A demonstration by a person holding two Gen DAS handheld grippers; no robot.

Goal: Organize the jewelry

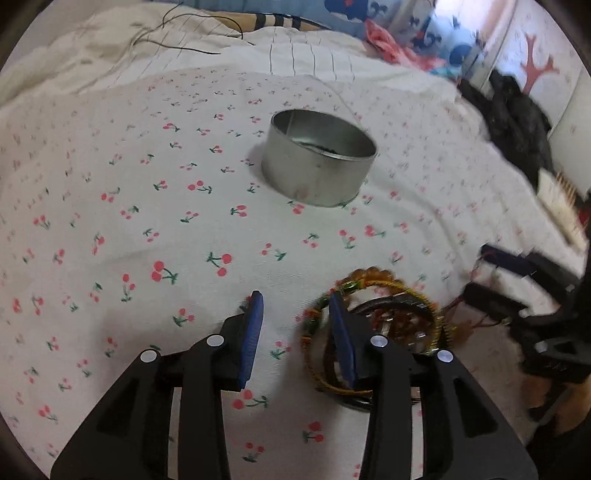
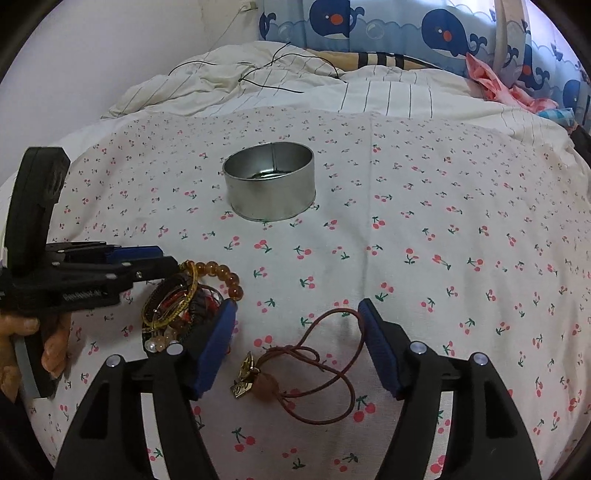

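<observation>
The cherry-print sheet [image 2: 424, 229] fills most of what you see, a broad flat spread with a rumpled striped blanket [image 2: 280, 85] along its far side and a whale-pattern curtain [image 2: 388, 26] beyond that; to your right the sheet runs wide and bare toward its edge, while the left wrist view shows it dropping off on the right past a dark bundle [image 1: 517, 122]. The round metal tin [image 2: 269, 184] stands upright near the middle of the sheet, mouth open to the ceiling, well apart from both grippers with clear sheet between. Nearer you, the pile of bracelets [image 2: 184, 302] lies in a loose heap of rings, an amber bead strand [image 2: 221, 275] arching over its far side. Your left gripper [image 1: 295, 332] comes down at that heap with its jaws partly spread: one blue pad [image 1: 341, 339] sits over the pile's near rim, the other [image 1: 253, 339] over bare sheet, and nothing is pinched between them. Your right gripper [image 2: 297, 347] has its jaws spread wide, empty, straddling the brown cord necklace [image 2: 325, 369], which lies flat on the sheet. Its loops stretch roughly from the far side toward you and rightward, and the gold charm [image 2: 245, 376] and a brownish bead [image 2: 264, 384] sit at its left end, close to the left pad [image 2: 214, 350]. The bracelet pile lies just left of that same pad.
</observation>
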